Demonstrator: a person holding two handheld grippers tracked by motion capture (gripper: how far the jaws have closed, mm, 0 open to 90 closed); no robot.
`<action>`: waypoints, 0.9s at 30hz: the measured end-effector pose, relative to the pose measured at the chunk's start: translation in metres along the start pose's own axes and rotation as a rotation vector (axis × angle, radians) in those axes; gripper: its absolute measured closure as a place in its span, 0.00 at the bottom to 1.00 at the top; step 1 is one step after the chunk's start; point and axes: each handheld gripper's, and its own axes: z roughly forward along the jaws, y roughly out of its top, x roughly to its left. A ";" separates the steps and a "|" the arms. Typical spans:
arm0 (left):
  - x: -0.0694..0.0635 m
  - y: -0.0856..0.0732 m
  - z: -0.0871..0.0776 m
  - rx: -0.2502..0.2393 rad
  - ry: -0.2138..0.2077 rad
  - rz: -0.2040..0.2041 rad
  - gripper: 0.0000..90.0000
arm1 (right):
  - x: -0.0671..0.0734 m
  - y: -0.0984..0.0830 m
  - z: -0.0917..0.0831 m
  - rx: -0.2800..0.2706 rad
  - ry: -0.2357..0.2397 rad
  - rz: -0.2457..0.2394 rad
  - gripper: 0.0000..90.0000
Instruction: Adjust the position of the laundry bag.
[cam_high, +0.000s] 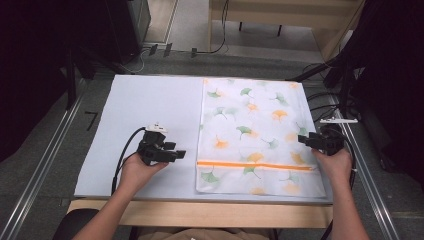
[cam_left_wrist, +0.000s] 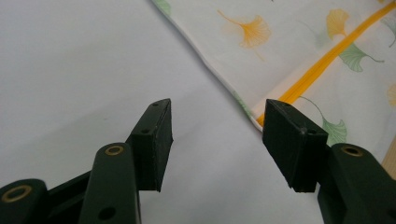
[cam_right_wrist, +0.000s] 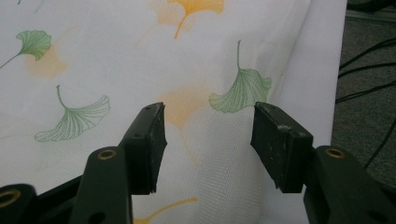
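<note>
A: Hovering, both of them. Left hand-held gripper (cam_high: 176, 153) sits over bare tabletop (cam_high: 150, 100), lower left of centre in the high view, jaws wide with nothing between them. Right hand-held gripper (cam_high: 303, 139) is at the right edge of the frame, jaws wide too, nothing pinched.

B: And the cloth?

A: The leaf-print pillowcase (cam_high: 252, 130) lies flat on the right half of the tabletop. Orange stripe (cam_high: 255, 165) runs across it near the bottom edge. In the left gripper view its hem (cam_left_wrist: 233, 93) cuts across the upper right, just ahead of the right jaw, not between the pads. In the right gripper view the fabric (cam_right_wrist: 140, 70) lies under the open jaws, its side edge toward the right of the frame.

B: Risks?

A: My guess is the right one closes on the top layer only. The cloth is thin and looks doubled, so a shallow pinch could peel one sheet and leave the other lying there. The left one is off the fabric, so closing now would catch nothing. It would need to come in under the hem. If it comes in too low, the pads could shove the hem and bunch it up. Uneven pulls would skew the whole thing.

B: Cables?

A: The left cable (cam_high: 125, 147) loops off the cloth, so probably fine.
</note>
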 end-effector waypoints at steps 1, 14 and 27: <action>-0.002 0.000 0.002 0.002 0.004 0.010 0.49 | 0.000 -0.001 0.000 0.001 -0.002 0.002 0.51; -0.017 0.005 0.026 0.020 -0.016 0.031 0.50 | -0.006 -0.006 0.006 0.030 -0.033 -0.004 0.48; -0.020 0.009 0.056 0.082 -0.018 -0.010 0.58 | -0.005 -0.007 0.014 0.048 -0.026 -0.009 0.48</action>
